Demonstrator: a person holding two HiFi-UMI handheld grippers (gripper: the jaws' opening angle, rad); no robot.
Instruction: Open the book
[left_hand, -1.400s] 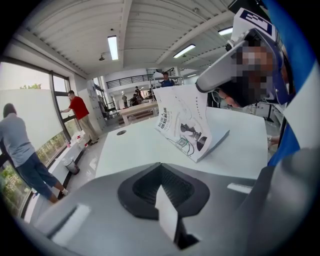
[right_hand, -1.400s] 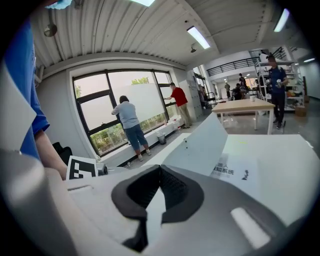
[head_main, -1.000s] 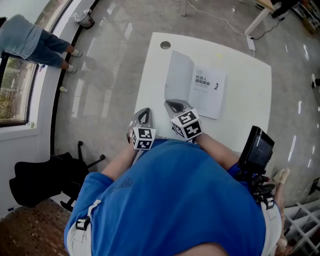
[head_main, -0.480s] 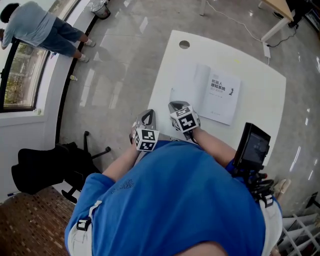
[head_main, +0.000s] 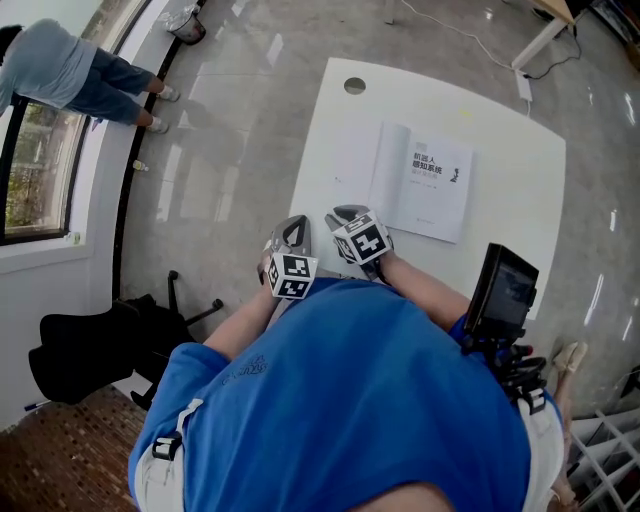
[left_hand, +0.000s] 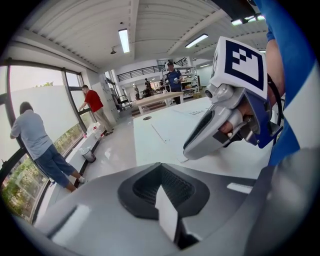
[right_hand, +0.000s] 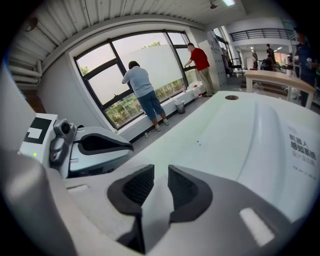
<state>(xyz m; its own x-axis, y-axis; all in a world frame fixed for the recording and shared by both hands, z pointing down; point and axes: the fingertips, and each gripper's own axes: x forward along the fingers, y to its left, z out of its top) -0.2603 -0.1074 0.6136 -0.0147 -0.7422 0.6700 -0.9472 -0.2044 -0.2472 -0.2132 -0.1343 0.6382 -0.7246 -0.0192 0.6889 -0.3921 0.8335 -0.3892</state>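
One table, one book, two grippers. The left gripper (head_main: 291, 228) hangs at the white table's (head_main: 330, 130) near edge, at seven o'clock from the book (head_main: 428, 190), its jaws pressed together on nothing. Just beside it, the right gripper (head_main: 348, 214) has its pads a narrow slit apart, empty. At one o'clock from it, touched by neither, the book lies open mid-table: a pale leaf left of the fold, a title page with dark print on the right.

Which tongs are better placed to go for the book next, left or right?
Probably right. The right tongs sit nearer the book, which lies just ahead in their own view; the left tongs sit at the table edge, farther away.
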